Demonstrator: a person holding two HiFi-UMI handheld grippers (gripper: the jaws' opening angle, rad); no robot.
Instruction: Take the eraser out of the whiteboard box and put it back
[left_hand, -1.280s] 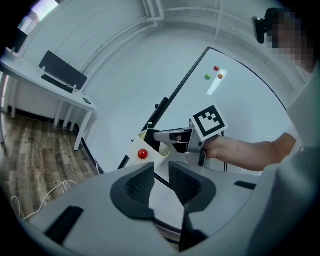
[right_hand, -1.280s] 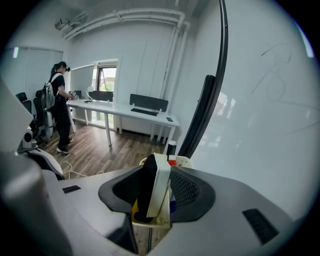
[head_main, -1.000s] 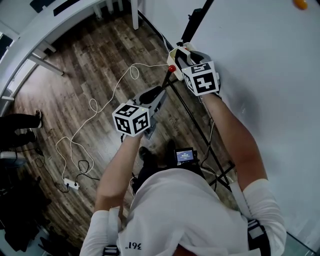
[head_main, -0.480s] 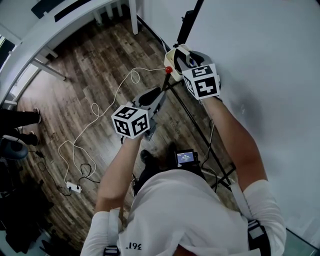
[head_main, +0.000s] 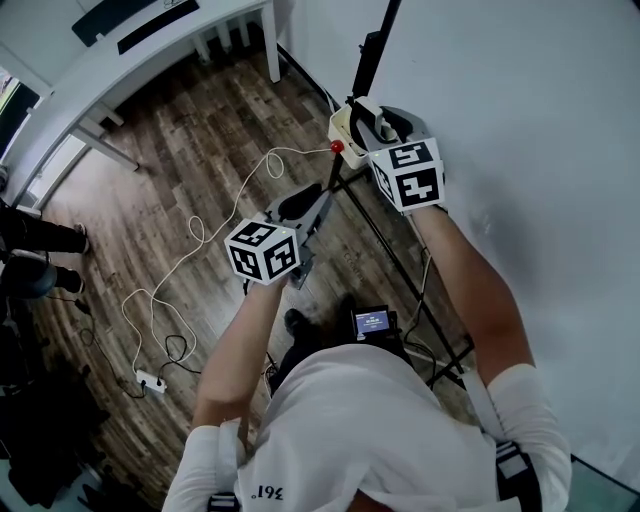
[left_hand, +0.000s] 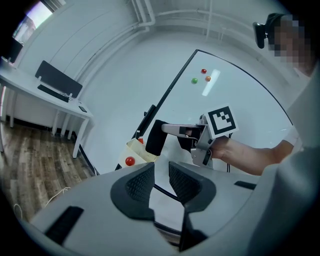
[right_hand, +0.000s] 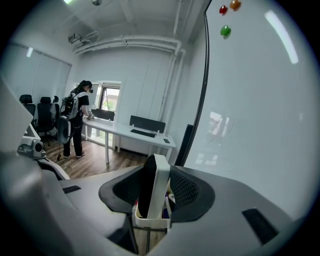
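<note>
My right gripper (right_hand: 156, 189) is shut on the eraser (right_hand: 161, 172), a white block with black felt held upright between the pads. Just below it hangs the cream whiteboard box (right_hand: 150, 221) with markers inside. In the left gripper view the eraser (left_hand: 155, 136) shows as a dark block, its lower end still by the rim of the box (left_hand: 141, 151), which has a red magnet (left_hand: 130, 161) on its front. In the head view the right gripper (head_main: 372, 125) is at the box (head_main: 343, 126) on the whiteboard's edge. My left gripper (left_hand: 161, 181) stands open and empty, lower and to the left (head_main: 300, 205).
The whiteboard (head_main: 520, 120) fills the right side, on a black stand (head_main: 400, 260). White cables (head_main: 190, 240) and a power strip (head_main: 152, 380) lie on the wood floor. A white desk (right_hand: 125, 131) stands beyond, with a person (right_hand: 75, 120) and chairs (right_hand: 42, 115) at the far left.
My right gripper has risen with the eraser in it, toward the picture's top. The left gripper has shifted only slightly.
</note>
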